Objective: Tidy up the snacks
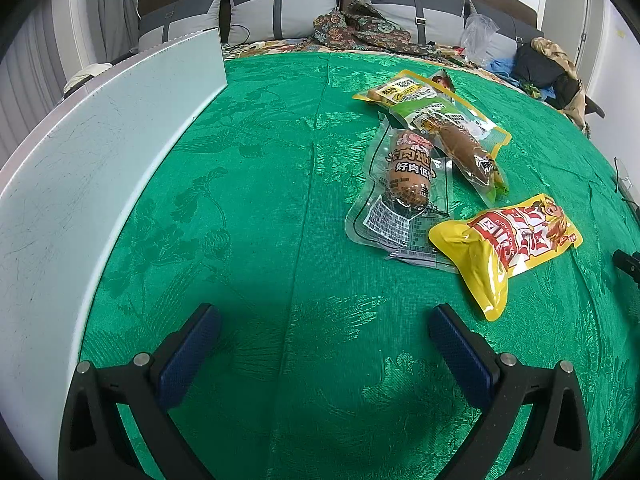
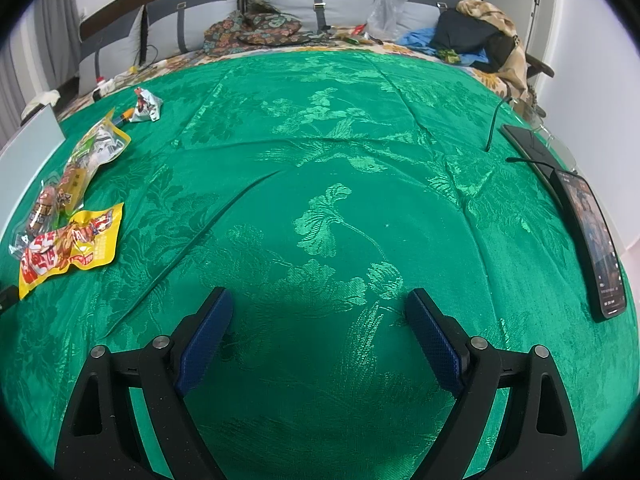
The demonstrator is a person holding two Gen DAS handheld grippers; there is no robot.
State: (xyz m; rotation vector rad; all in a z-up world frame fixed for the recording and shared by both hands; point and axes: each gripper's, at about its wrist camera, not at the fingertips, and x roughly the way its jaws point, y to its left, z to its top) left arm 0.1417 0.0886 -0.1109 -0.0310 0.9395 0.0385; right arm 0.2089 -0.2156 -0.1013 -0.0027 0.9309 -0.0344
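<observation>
A green cloth (image 2: 340,168) covers the table, sofa cushions (image 1: 280,4) behind. Both grippers, left (image 1: 324,320) and right (image 2: 320,304), hover over bare cloth, jaws apart and empty. The snack packets (image 1: 436,160) lie clustered ahead-right of the left gripper, a white box (image 1: 80,168) on its left.

4 snack packs lie flat in a loose cluster on the green cloth. Nearest is a yellow pouch with red and white print (image 1: 506,246), its sealed end pointing near-left; it overlaps the near corner of a clear vacuum pack holding a brown sausage (image 1: 404,188). Just right of that, touching, lies a green-and-clear pack with a darker sausage (image 1: 460,140). Farthest is a yellow-edged pack (image 1: 404,90), partly under the green one. A crumpled wrapper (image 2: 147,106) lies beyond them.
</observation>
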